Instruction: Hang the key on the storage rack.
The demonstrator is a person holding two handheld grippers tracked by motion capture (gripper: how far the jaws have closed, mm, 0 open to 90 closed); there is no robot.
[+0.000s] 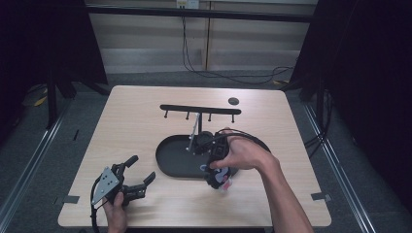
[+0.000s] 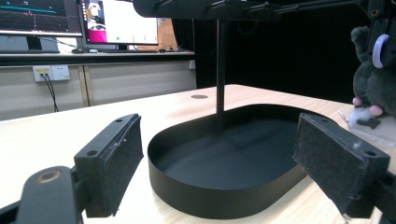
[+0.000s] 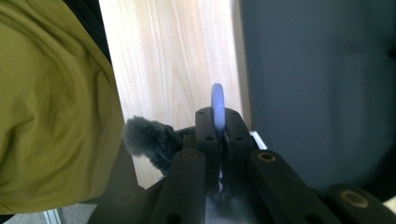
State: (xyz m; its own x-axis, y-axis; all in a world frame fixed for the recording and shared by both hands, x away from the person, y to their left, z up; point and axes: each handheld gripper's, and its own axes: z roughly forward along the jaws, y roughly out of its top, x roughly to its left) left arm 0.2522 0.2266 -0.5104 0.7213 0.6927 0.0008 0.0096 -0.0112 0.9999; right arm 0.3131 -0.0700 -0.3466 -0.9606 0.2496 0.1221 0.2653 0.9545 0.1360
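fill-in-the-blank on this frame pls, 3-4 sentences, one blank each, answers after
1. The left hand-held gripper rests on the table with its jaws ____.
2. The right hand-held gripper is shut on a pale blue ____ attached to the grey plush toy.
3. The post of the hook rack stands in a black oval ____.
4. The plush toy is at the tray's ____ edge, the one closest to the person.

Missing words: open; ring; tray; near

A lab: dark curtains ring the table, with monitors on a desk behind.
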